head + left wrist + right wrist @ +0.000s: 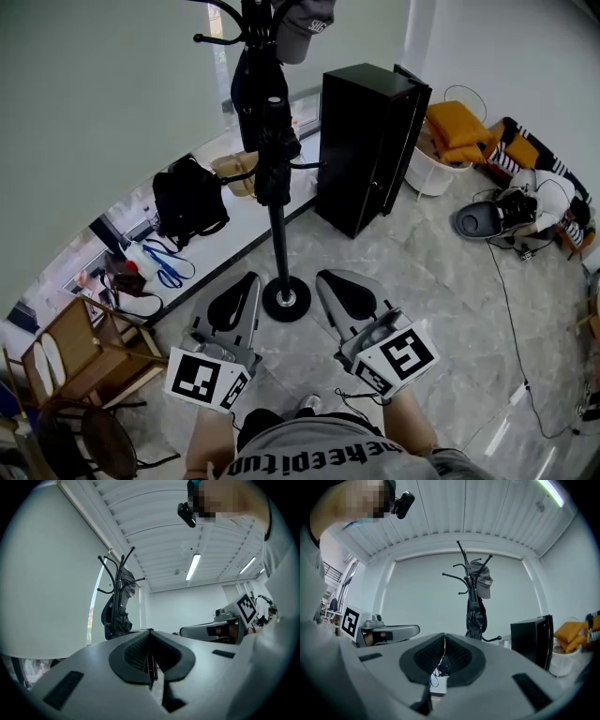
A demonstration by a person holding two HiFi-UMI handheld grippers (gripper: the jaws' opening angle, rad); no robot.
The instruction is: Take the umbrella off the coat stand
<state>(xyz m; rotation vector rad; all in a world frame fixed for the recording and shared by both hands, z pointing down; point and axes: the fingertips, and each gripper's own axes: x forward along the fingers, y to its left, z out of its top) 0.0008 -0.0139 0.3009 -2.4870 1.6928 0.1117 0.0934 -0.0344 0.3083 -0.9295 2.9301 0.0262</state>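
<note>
- The black umbrella (pixel 272 150) hangs folded on the coat stand (pixel 279 246), below a grey cap (pixel 305 23).
- The left gripper (pixel 246 281) and right gripper (pixel 330 278) both have their fingers clenched on nothing, well short of the umbrella.

floor (pixel 441 309): pale marbled tiles | coat stand (pixel 278 246): upright on round base, near far edge | black cabinet (pixel 370 141): just right of it, far edge | white tub (pixel 429 174): beside cabinet | black cable (pixel 504 309): trails across right side | wooden chair (pixel 89 352): left edge

One umbrella (pixel 273 155), one cap (pixel 305 23)
</note>
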